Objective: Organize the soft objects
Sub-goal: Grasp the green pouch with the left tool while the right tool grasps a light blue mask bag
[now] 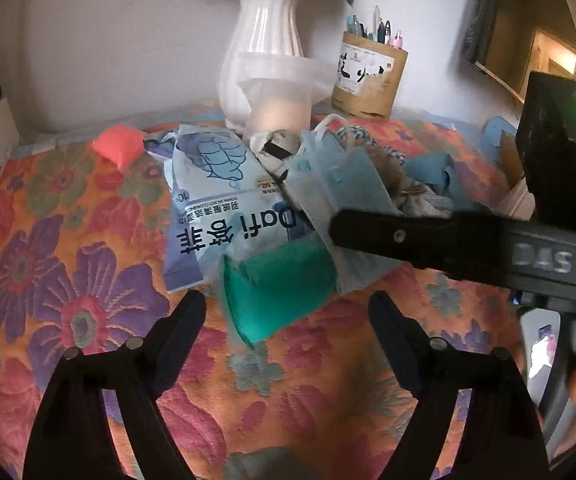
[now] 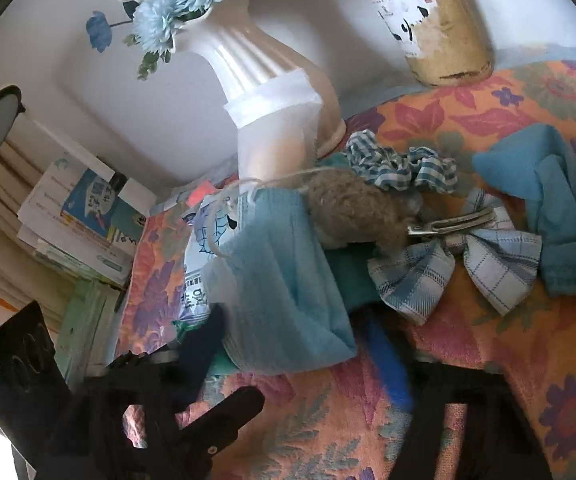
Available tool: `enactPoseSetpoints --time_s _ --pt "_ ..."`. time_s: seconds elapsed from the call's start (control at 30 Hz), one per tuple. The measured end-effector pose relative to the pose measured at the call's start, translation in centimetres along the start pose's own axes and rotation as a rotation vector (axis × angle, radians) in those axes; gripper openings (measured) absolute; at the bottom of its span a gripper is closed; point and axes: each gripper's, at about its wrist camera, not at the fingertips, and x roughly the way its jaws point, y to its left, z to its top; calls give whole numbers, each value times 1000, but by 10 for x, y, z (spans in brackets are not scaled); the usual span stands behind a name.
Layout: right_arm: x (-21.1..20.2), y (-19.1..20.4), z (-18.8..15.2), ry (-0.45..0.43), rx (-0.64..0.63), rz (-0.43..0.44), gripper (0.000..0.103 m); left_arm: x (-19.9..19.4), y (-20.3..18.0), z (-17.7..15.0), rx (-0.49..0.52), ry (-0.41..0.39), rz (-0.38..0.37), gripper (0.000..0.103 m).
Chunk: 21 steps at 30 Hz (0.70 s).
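Observation:
A stack of pale blue face masks (image 2: 283, 280) lies on the flowered tablecloth (image 2: 488, 360). My right gripper (image 2: 294, 338) is shut on its near edge, one finger on each side; the same gripper (image 1: 340, 236) reaches in from the right in the left wrist view, over the masks (image 1: 340, 184). A green sponge-like pad (image 1: 279, 292) lies partly under the masks. My left gripper (image 1: 285, 302) stands open just in front of the pad, its fingers either side and apart from it.
A wipes packet (image 1: 207, 208) and a pink pad (image 1: 117, 144) lie to the left. A checked scrunchie (image 2: 400, 168), furry hair clip (image 2: 348, 212), plaid bow (image 2: 488, 264) and blue cloth (image 2: 548, 200) lie right. A white vase (image 1: 263, 40), clear cup (image 1: 279, 92) and pen holder (image 1: 372, 76) stand behind.

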Motion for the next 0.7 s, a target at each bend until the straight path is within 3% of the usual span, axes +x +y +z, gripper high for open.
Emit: enactPoseSetpoints --time_s 0.03,0.07,0.13,0.23,0.4,0.57,0.7 --pt "3 -3 0 13 17 16 29 0 0 -1 1 0 -1 74" --pt "5 -8 0 19 37 21 27 1 0 -1 3 1 -9 57" --pt "-2 -14 -2 -3 58 40 25 5 0 -2 2 22 -10 43" --pt "-21 -19 -8 -61 76 82 23 0 0 -3 5 -9 -15 42" --pt "-51 -17 -35 -83 78 59 23 -19 2 -11 -8 -60 5 42" --pt "-96 -13 -79 -14 32 51 23 -54 3 -39 -40 -97 -33 42" --pt "-119 -25 -98 7 34 -36 24 -62 2 -49 -54 -114 -11 42"
